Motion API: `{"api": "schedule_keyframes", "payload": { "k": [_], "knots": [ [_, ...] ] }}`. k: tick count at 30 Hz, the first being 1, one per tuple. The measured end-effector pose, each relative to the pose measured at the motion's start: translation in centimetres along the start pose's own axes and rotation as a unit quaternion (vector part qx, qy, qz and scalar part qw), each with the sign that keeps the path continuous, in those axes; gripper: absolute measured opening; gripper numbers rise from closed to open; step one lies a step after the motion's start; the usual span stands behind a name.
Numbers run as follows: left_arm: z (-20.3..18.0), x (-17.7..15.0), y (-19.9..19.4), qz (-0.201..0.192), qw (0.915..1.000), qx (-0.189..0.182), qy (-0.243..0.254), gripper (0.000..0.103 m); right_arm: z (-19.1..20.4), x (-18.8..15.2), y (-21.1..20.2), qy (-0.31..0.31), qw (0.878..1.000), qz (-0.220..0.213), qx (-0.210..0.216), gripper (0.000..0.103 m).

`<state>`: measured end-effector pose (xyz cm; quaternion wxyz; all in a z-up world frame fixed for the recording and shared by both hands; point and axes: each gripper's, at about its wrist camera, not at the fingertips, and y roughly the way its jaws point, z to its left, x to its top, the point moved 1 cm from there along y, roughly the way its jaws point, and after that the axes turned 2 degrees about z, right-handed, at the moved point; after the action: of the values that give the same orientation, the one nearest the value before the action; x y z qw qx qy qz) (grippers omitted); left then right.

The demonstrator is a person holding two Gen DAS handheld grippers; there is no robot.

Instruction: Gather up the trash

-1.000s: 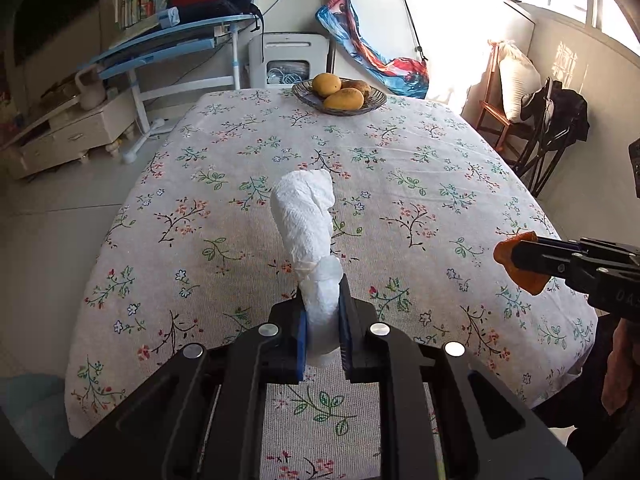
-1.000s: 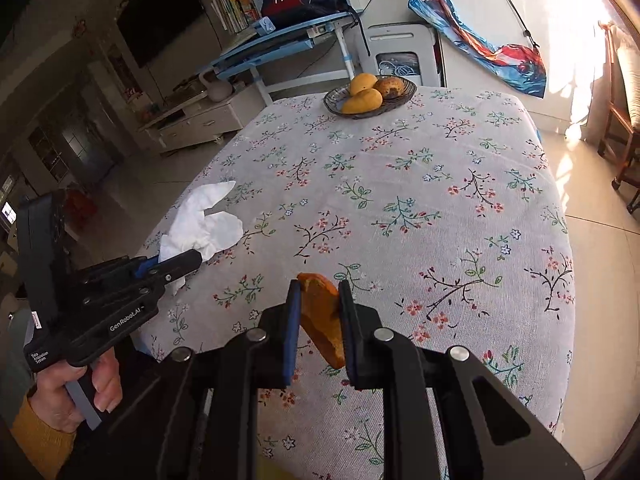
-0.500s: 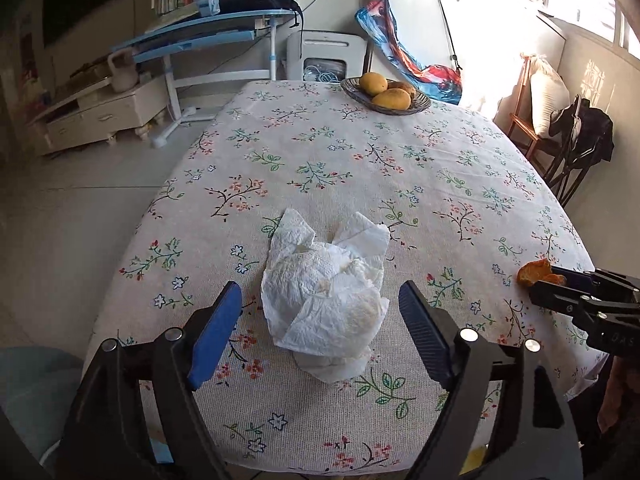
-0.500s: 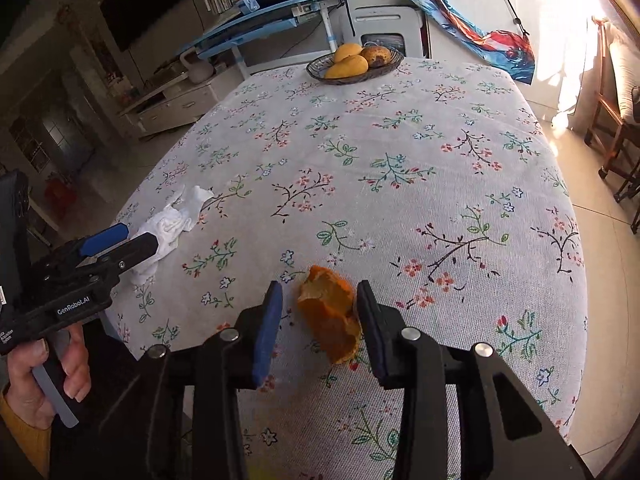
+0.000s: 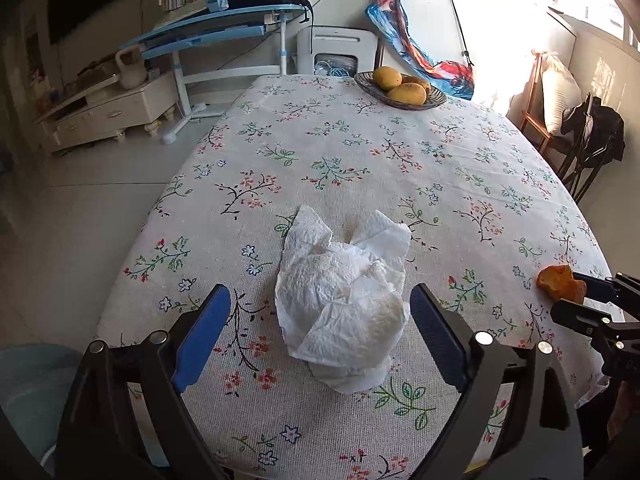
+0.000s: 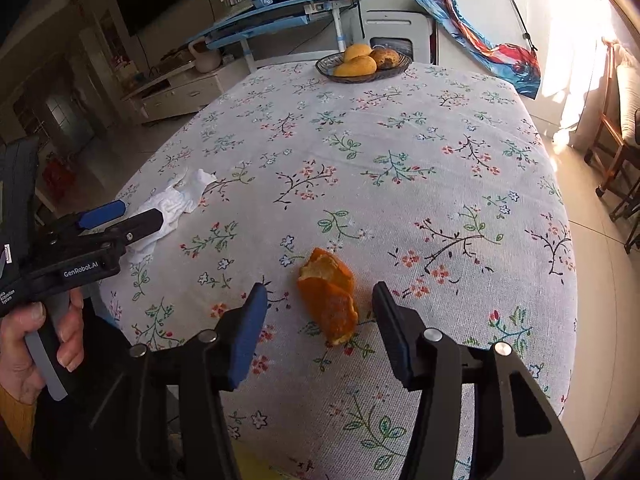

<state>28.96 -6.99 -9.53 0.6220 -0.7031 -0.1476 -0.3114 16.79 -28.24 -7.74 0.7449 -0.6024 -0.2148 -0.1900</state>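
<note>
A crumpled white paper towel [image 5: 344,304] lies on the floral tablecloth near the table's front edge, between the wide-open jaws of my left gripper [image 5: 320,312], untouched by them. It also shows in the right wrist view [image 6: 172,204], with the left gripper [image 6: 124,216] beside it. An orange peel [image 6: 330,294] lies on the cloth between the open jaws of my right gripper [image 6: 320,308], free of them. In the left wrist view the peel [image 5: 560,283] sits at the right, by the right gripper [image 5: 584,296].
A dark bowl of mangoes [image 5: 400,90] stands at the table's far end, also seen in the right wrist view [image 6: 364,65]. A blue desk [image 5: 216,36] and low white cabinet [image 5: 104,112] stand beyond the table on the left, a wooden chair [image 5: 560,100] on the right.
Both grippers were shut on their items and held them up; they set them down on the cloth and opened wide. The towel has slumped into a heap.
</note>
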Motion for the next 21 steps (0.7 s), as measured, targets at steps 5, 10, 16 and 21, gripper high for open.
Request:
{"api": "schedule_keyframes", "payload": {
  "k": [5,10,16,21],
  "knots": [
    [-0.1,0.0,0.1,-0.001,1.0,0.0,0.0,0.088,0.3,0.0,0.1,-0.003,1.0,-0.001,-0.004,0.054],
    [-0.5,-0.1,0.1,0.0,1.0,0.0,0.005,0.088,0.1,0.0,0.1,0.001,1.0,-0.002,-0.006,0.054],
    [-0.9,-0.3,0.1,0.001,0.9999,0.001,0.014,0.089,0.1,0.1,0.0,0.0,1.0,-0.003,-0.008,0.054],
    [-1.3,-0.3,0.1,0.001,0.9997,0.004,0.024,0.089,0.1,0.0,0.0,0.001,1.0,-0.003,-0.008,0.054]
  ]
}}
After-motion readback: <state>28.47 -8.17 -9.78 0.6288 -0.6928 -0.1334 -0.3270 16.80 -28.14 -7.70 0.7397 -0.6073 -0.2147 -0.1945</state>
